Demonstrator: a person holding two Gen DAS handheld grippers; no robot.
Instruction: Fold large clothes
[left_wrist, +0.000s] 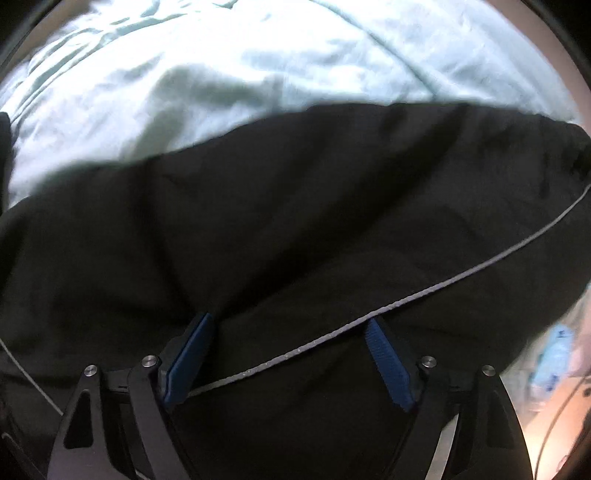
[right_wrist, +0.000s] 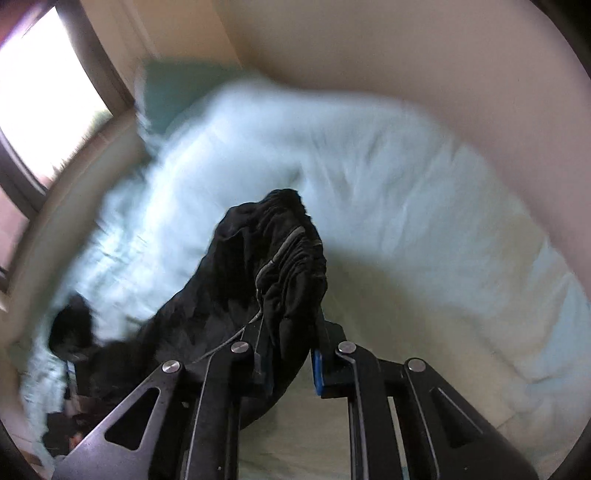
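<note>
Right tongs (right_wrist: 290, 363) clamping black garment (right_wrist: 266, 280), left tongs (left_wrist: 288, 358) spread

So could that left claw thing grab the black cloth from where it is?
Probably yes. The left gripper stands open right against the black garment, whose grey piping runs between the blue pads. Nothing lies between them.

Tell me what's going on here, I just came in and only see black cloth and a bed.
A person with two handheld grippers is folding a large black garment over a bed with a pale green sheet. The right gripper has its jaws shut on a bunched part of the fabric, lifted above the bed. The left gripper has its jaws open against the cloth, straddling a thin grey cord. That view is blurred.
</note>
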